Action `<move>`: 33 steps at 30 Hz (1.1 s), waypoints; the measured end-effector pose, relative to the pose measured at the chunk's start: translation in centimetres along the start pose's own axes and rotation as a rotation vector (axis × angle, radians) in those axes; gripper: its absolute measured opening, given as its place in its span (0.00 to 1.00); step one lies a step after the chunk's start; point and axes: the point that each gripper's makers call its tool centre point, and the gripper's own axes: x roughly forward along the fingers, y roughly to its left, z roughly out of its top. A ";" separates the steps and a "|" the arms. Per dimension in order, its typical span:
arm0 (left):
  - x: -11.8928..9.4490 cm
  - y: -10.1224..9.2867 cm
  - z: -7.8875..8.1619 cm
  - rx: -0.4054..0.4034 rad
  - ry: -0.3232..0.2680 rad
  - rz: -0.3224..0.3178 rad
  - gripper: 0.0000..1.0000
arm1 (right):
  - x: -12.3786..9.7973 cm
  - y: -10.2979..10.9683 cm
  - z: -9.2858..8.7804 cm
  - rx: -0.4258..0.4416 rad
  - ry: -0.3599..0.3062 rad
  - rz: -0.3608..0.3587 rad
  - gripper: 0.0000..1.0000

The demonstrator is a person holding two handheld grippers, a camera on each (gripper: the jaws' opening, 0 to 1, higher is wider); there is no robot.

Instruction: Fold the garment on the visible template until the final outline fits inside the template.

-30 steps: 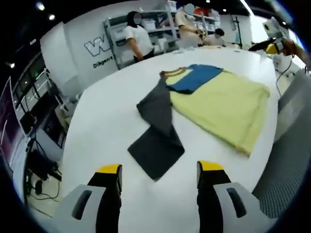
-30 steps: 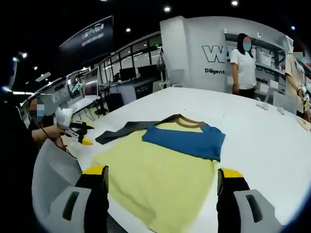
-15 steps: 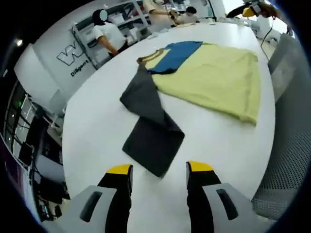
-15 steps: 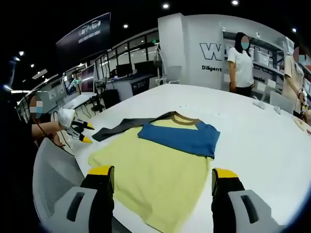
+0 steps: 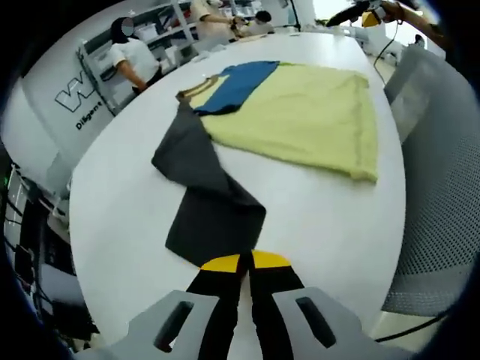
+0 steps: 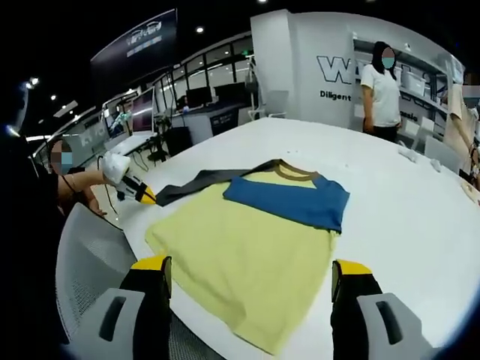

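Note:
A yellow shirt (image 5: 300, 112) with a brown collar lies flat on the white table (image 5: 127, 195). Its blue sleeve (image 5: 236, 82) is folded over the chest. The long grey sleeve (image 5: 206, 202) trails out to the side, twisted near the shoulder. My left gripper (image 5: 245, 262) has its yellow-tipped jaws pressed together at the cuff end of that grey sleeve. In the right gripper view, the left gripper (image 6: 144, 195) sits at the end of the grey sleeve (image 6: 202, 180). My right gripper (image 6: 251, 274) is open, hovering over the near hem of the yellow shirt (image 6: 240, 255), holding nothing.
A grey mesh chair (image 5: 442, 187) stands at the table's edge beside the shirt, also visible as the chair (image 6: 82, 262) in the right gripper view. People stand by shelves (image 5: 142, 30) past the far side. Bare table surrounds the garment.
My left gripper has come down to the grey sleeve's cuff and its jaws have gone from open to shut. The right gripper has stayed open over the hem.

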 end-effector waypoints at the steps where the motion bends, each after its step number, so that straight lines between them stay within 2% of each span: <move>1: 0.0 0.0 0.0 0.000 0.003 -0.005 0.01 | 0.0 0.0 -0.1 0.002 0.002 -0.003 0.86; 5: -0.1 0.0 -0.2 0.008 0.021 -0.012 0.00 | -0.1 -0.3 -0.5 -0.003 0.016 -0.016 0.84; 11: -0.3 0.1 -0.2 -0.061 0.028 -0.016 0.00 | -0.3 -0.4 -0.6 0.020 0.002 -0.021 0.84; 13: -0.4 -0.3 -0.2 -0.146 0.042 -0.038 0.00 | -0.3 -0.5 -0.6 0.023 -0.003 -0.025 0.83; 14: -0.4 -0.3 -0.1 -0.144 0.037 -0.039 0.00 | -0.3 -0.6 -0.5 0.026 -0.010 -0.027 0.83; 16: -0.5 -0.1 0.4 -0.159 0.010 -0.036 0.00 | -0.4 -0.8 -0.5 0.028 -0.014 -0.038 0.82; 20: -1.3 0.6 1.7 -0.292 -0.070 -0.033 0.00 | -0.4 -1.1 -0.6 0.035 -0.016 -0.051 0.80; 24: -2.7 2.7 2.5 -0.363 -0.132 0.024 0.00 | -0.4 -0.9 -0.5 0.043 -0.025 -0.046 0.81; 25: -3.0 2.8 2.5 -0.363 -0.130 0.020 0.00 | -0.4 -0.9 -0.5 0.043 -0.025 -0.046 0.81; 33: -4.1 6.1 3.5 -0.432 -0.166 0.102 0.00 | 0.1 -0.6 -0.8 0.052 -0.018 -0.041 0.82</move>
